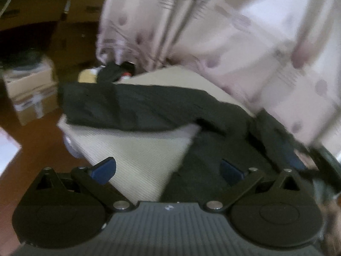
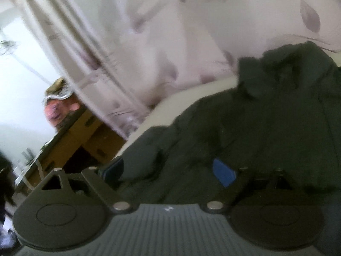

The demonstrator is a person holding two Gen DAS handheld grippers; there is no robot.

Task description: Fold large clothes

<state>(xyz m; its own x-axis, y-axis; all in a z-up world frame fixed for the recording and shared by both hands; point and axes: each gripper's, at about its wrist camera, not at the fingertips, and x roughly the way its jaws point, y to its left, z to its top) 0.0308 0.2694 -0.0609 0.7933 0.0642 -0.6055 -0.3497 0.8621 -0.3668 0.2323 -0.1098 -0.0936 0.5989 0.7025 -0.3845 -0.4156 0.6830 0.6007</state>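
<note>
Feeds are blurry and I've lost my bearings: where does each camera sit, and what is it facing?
Left wrist: on the left gripper, angled down at the dark garment on the pale surface; open blue pads show.
Right wrist: on the right gripper, low over the garment; pads apart.
Shared: garment, floral curtain, wooden desk.

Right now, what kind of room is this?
Probably a room at home, maybe a bedroom: a flowered curtain, a wooden desk with drawers and a cardboard box on the floor.
</note>
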